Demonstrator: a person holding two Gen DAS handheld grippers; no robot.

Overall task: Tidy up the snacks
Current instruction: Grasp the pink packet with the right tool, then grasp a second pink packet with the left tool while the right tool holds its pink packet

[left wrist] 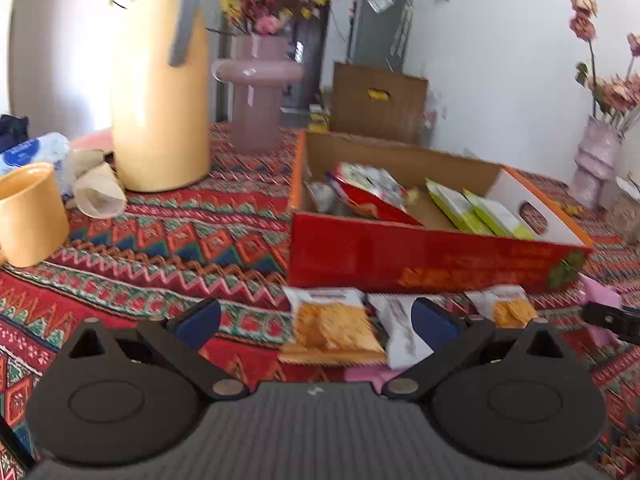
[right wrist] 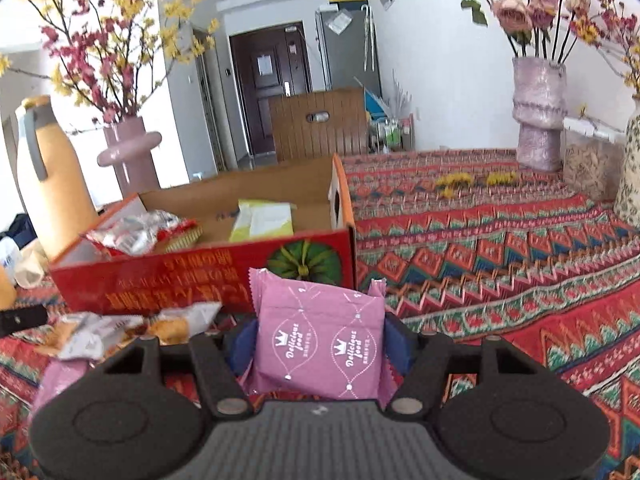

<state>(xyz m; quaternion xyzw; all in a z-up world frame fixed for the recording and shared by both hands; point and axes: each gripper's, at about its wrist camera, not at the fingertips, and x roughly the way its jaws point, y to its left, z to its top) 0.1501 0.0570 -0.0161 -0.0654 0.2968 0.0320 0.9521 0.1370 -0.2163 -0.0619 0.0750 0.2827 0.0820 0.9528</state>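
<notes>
Tablecloth (right wrist: 520, 248) with red zigzag pattern covers the table. The right gripper (right wrist: 320, 344) is clamped on a pink snack packet (right wrist: 320, 340); the red cardboard box (right wrist: 200, 276) stands just beyond it. The left gripper (left wrist: 316, 320) is spread wide with nothing held, an orange snack packet (left wrist: 332, 328) between its fingers. Behind are white walls and a dark door (right wrist: 272, 80)

We note a pink snack packet (right wrist: 320, 344) upright before the red cardboard box (right wrist: 208, 276), which holds green packets (right wrist: 262, 220); orange biscuit packets (left wrist: 334, 326) lie beside it.
</notes>
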